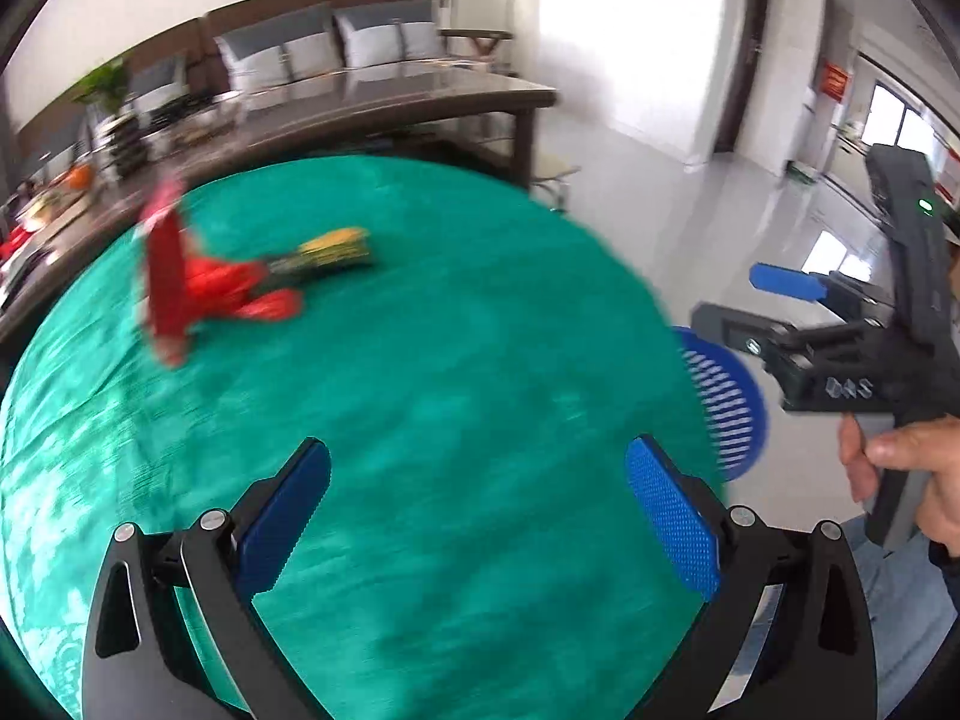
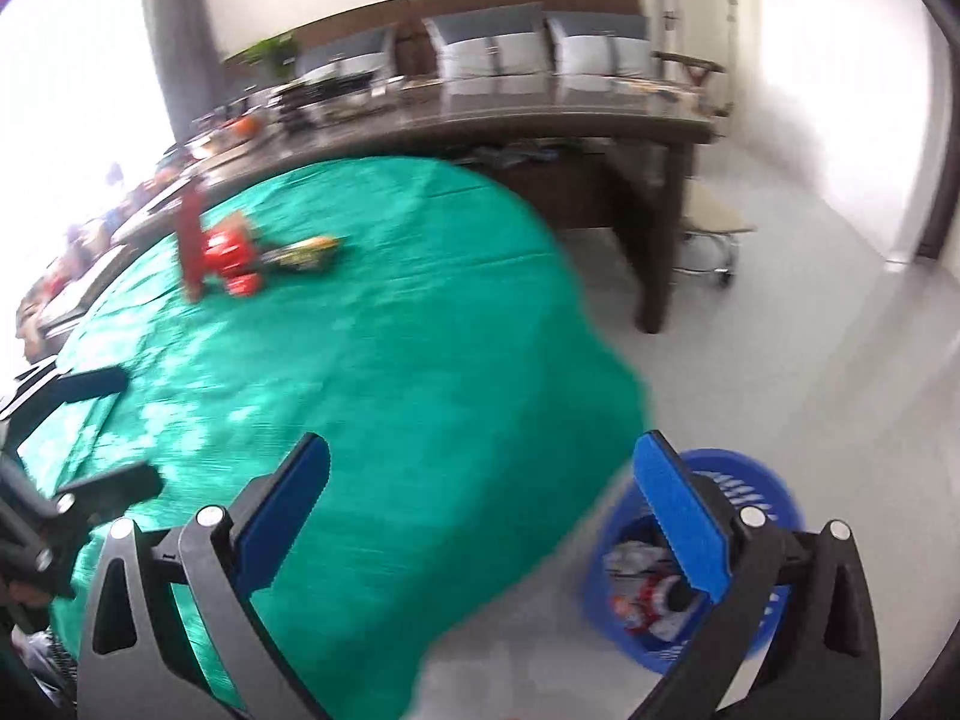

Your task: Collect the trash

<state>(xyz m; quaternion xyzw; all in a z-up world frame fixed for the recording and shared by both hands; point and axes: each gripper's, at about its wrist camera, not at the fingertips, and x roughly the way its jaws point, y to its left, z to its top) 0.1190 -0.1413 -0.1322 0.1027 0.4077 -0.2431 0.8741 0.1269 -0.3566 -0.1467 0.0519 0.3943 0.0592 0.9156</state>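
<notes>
A red wrapper and a yellow-green wrapper lie together on the far left of the round table with the green cloth; they also show in the right wrist view, the red one and the yellow-green one. A blue slatted bin with trash inside stands on the floor right of the table; its rim shows in the left wrist view. My left gripper is open and empty over the near cloth. My right gripper is open and empty, above the table edge and bin.
A long dark wooden table with clutter stands behind the round table, with a sofa beyond it. A small stool stands by its leg. Glossy floor lies to the right.
</notes>
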